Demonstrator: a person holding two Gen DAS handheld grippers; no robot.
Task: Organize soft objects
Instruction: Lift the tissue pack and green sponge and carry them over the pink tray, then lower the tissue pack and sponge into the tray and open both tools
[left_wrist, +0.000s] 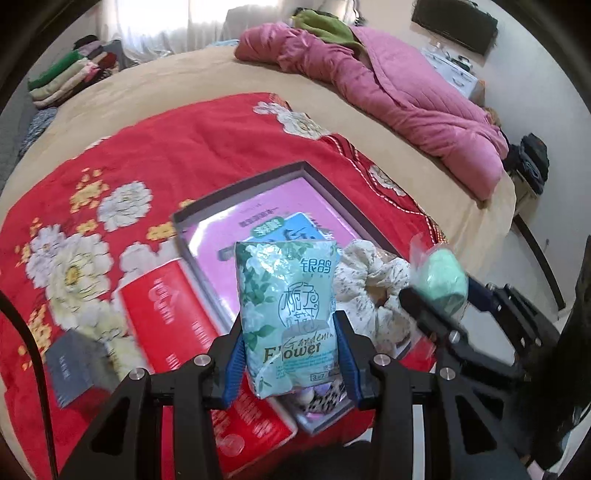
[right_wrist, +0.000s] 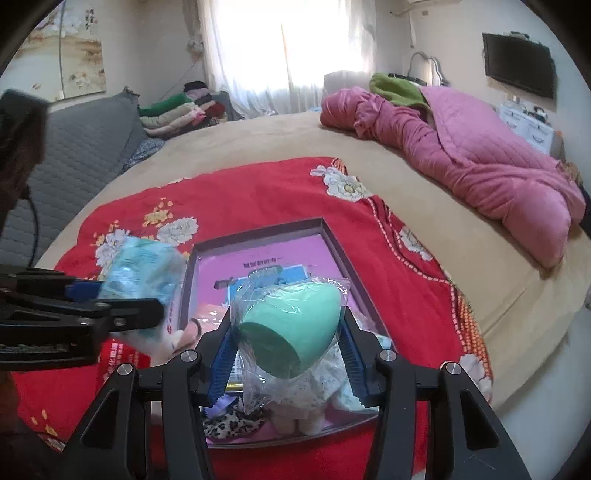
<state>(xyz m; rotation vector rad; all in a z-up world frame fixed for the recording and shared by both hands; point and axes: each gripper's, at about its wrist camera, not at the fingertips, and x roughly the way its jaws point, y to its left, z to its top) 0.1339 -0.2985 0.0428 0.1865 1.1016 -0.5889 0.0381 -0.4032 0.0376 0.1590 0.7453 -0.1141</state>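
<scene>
My left gripper (left_wrist: 290, 354) is shut on a green floral tissue pack (left_wrist: 288, 306) and holds it upright above the shallow box (left_wrist: 258, 177) on the red blanket. My right gripper (right_wrist: 288, 354) is shut on a mint-green sponge in a clear bag (right_wrist: 290, 326), held over the box's near end (right_wrist: 266, 227). The sponge also shows in the left wrist view (left_wrist: 445, 280), and the tissue pack in the right wrist view (right_wrist: 142, 273). In the box lie a pink package (left_wrist: 258, 221), a floral cloth (left_wrist: 373, 291), a leopard-print item (right_wrist: 232, 424) and a plush toy (right_wrist: 295, 421).
A red tissue pack (left_wrist: 181, 314) lies left of the box, with a dark small box (left_wrist: 75, 363) further left. A pink quilt (right_wrist: 480, 158) lies at the far right of the bed. Folded clothes (right_wrist: 181, 110) are stacked on the grey sofa (right_wrist: 74, 147).
</scene>
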